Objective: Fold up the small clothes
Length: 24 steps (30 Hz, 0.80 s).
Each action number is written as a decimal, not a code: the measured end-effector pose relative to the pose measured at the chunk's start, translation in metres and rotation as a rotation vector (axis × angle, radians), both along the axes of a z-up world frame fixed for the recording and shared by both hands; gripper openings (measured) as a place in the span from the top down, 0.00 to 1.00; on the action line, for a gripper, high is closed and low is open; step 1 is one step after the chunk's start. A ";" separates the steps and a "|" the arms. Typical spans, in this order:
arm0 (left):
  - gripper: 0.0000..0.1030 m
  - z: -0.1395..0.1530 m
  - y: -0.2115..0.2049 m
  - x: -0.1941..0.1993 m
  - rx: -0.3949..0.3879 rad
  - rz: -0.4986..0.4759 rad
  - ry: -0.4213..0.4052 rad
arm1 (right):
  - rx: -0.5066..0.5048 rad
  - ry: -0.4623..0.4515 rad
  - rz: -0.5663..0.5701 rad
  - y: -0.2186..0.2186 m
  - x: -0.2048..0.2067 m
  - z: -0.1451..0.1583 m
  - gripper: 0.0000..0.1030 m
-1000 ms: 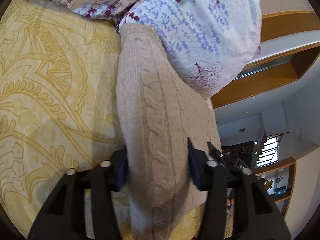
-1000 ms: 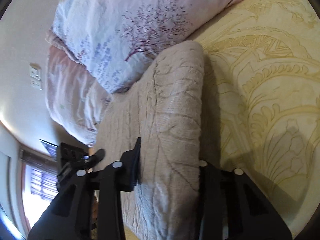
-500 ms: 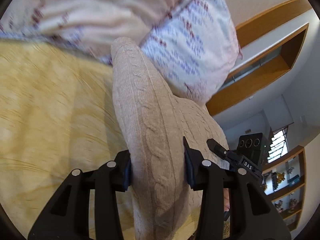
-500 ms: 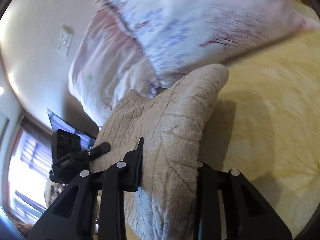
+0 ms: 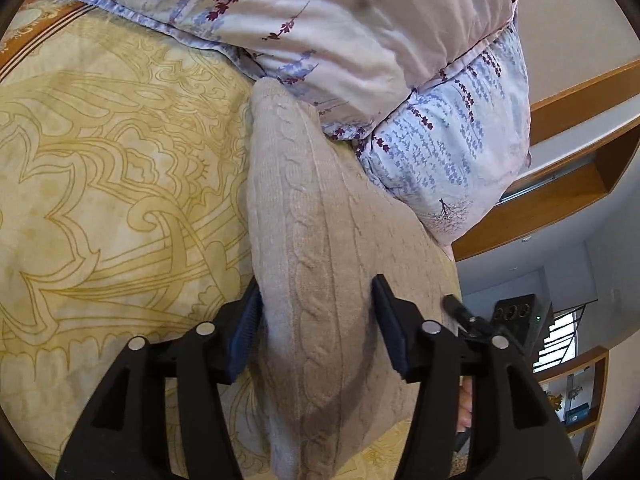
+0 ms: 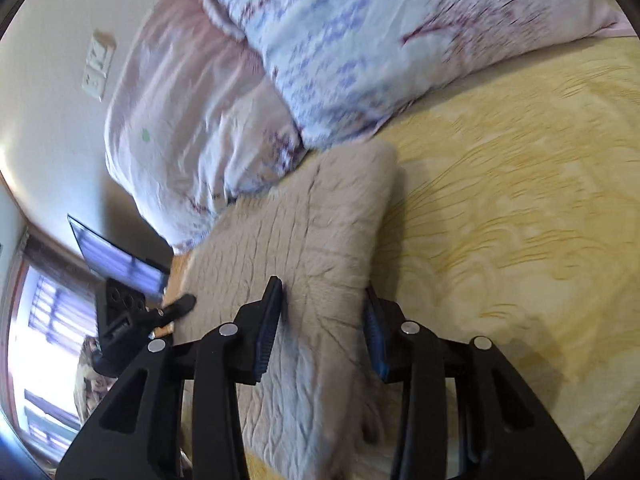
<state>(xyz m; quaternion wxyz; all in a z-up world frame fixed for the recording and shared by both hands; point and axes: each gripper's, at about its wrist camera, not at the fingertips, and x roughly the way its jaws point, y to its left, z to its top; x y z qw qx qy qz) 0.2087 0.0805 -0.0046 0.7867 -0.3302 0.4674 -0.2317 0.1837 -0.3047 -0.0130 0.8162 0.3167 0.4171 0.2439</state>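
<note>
Beige cable-knit sweater [image 5: 320,264] lies folded at frame centre on the yellow patterned bed [image 5: 100,200], its far end touching the floral pillows [image 5: 360,40]. We see both grippers — left gripper [image 5: 316,320] and right gripper [image 6: 324,320] — with fingers clamped on its thick edge.

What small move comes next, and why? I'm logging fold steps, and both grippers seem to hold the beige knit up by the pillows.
Probably lower both ends together onto the yellow bedspread. The left gripper and right gripper each pinch a bunched end of the beige sweater, whose far end already sits against the floral pillows, so laying it flat seems due.
</note>
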 end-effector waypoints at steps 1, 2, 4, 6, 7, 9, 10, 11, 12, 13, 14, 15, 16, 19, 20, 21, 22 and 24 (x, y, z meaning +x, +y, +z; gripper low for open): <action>0.43 -0.002 -0.003 0.001 -0.002 0.002 0.004 | 0.009 -0.001 -0.012 -0.004 0.000 0.001 0.61; 0.41 -0.002 -0.001 0.000 -0.006 0.005 0.008 | 0.015 -0.002 -0.017 -0.005 0.000 0.000 0.61; 0.40 -0.004 -0.002 0.001 -0.008 0.010 0.010 | 0.004 -0.009 -0.014 0.001 0.002 0.001 0.74; 0.39 -0.003 -0.001 -0.001 0.006 0.012 0.005 | -0.056 -0.051 -0.019 0.010 0.002 0.006 0.88; 0.37 -0.002 -0.001 -0.002 0.013 0.013 0.002 | -0.091 -0.068 -0.036 0.012 0.002 0.009 0.89; 0.35 0.003 0.001 -0.006 0.032 0.018 -0.011 | -0.148 -0.062 -0.079 0.013 0.007 0.009 0.90; 0.34 0.006 0.002 -0.009 0.047 0.025 -0.024 | -0.172 -0.041 -0.096 0.014 0.010 0.005 0.90; 0.32 0.011 0.003 -0.013 0.066 0.034 -0.040 | -0.184 -0.025 -0.103 0.014 0.012 0.002 0.90; 0.32 0.014 0.005 -0.017 0.085 0.042 -0.057 | -0.197 -0.005 -0.109 0.015 0.014 -0.003 0.90; 0.30 0.019 0.007 -0.023 0.111 0.054 -0.079 | -0.209 0.002 -0.108 0.016 0.015 -0.005 0.90; 0.29 0.022 0.009 -0.028 0.132 0.064 -0.097 | -0.218 -0.003 -0.108 0.016 0.014 -0.004 0.89; 0.28 0.027 0.011 -0.035 0.160 0.077 -0.124 | -0.239 -0.015 -0.110 0.017 0.012 0.001 0.87; 0.25 0.032 0.013 -0.044 0.194 0.090 -0.156 | -0.255 -0.033 -0.119 0.016 0.006 0.007 0.81; 0.16 0.042 0.018 -0.067 0.305 0.133 -0.227 | -0.278 -0.132 -0.147 0.012 -0.021 0.028 0.73; 0.14 0.045 0.019 -0.075 0.344 0.146 -0.249 | -0.276 -0.156 -0.143 0.013 -0.027 0.033 0.73; 0.12 0.047 0.019 -0.084 0.387 0.156 -0.274 | -0.268 -0.194 -0.124 0.015 -0.038 0.039 0.73; 0.09 0.048 0.018 -0.092 0.422 0.159 -0.291 | -0.257 -0.226 -0.090 0.018 -0.049 0.044 0.73; 0.07 0.049 0.015 -0.106 0.473 0.159 -0.309 | -0.258 -0.258 -0.020 0.029 -0.066 0.048 0.73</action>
